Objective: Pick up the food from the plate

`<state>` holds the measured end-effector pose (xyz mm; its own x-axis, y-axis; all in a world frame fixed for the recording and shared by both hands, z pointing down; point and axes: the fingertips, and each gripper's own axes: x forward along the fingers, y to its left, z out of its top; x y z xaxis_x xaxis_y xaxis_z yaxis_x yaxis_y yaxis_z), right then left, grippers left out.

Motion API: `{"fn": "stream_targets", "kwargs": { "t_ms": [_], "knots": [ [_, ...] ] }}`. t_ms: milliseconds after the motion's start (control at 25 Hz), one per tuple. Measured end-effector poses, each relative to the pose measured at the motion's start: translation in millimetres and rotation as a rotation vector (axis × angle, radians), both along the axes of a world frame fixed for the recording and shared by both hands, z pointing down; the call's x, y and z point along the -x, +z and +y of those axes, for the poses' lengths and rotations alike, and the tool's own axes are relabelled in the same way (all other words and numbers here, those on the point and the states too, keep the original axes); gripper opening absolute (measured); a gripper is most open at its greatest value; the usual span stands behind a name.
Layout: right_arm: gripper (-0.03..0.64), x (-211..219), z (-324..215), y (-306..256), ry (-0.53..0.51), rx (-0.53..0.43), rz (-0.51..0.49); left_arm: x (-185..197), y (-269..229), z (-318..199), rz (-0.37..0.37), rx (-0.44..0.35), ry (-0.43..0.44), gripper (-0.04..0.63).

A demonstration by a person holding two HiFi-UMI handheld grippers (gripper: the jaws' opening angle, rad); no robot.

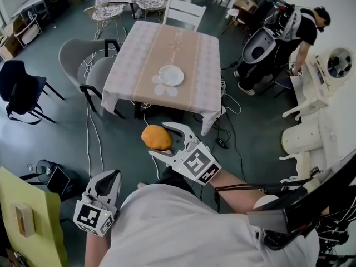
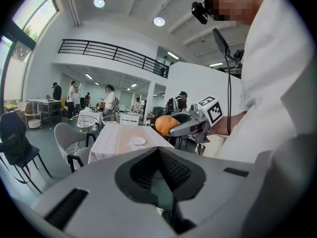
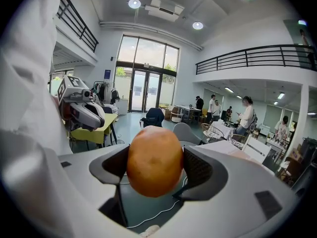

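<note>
An orange, bun-like piece of food (image 1: 157, 137) is held in my right gripper (image 1: 162, 140), whose jaws are shut on it, out over the floor in front of me and short of the table. In the right gripper view the food (image 3: 155, 160) fills the gap between the two pads. The white plate (image 1: 171, 75) stands bare on the table (image 1: 189, 96) with the pale patterned cloth. My left gripper (image 1: 107, 185) hangs low at my left side, shut with nothing in it. The left gripper view shows the right gripper (image 2: 171, 128) with the food (image 2: 166, 125).
Grey chairs (image 1: 83, 63) stand at the table's left and a white chair (image 1: 185, 11) at its far end. Cables (image 1: 228, 135) trail on the floor near the table. A black chair (image 1: 19, 90) is at left, a yellow table (image 1: 28, 221) at lower left, and a person (image 1: 289, 38) with machines at right.
</note>
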<state>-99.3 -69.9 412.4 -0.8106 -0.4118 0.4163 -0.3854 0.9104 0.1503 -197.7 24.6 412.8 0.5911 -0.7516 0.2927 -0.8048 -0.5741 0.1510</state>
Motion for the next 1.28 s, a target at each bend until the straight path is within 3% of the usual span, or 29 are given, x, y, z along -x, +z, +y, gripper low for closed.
{"fn": "stream_targets", "kwargs": {
  "t_ms": [1280],
  "knots": [
    [0.351, -8.2, -10.1, 5.8, 0.013, 0.019, 0.004, -7.4, 8.5, -16.3, 0.007, 0.031, 0.025, 0.009]
  ]
}}
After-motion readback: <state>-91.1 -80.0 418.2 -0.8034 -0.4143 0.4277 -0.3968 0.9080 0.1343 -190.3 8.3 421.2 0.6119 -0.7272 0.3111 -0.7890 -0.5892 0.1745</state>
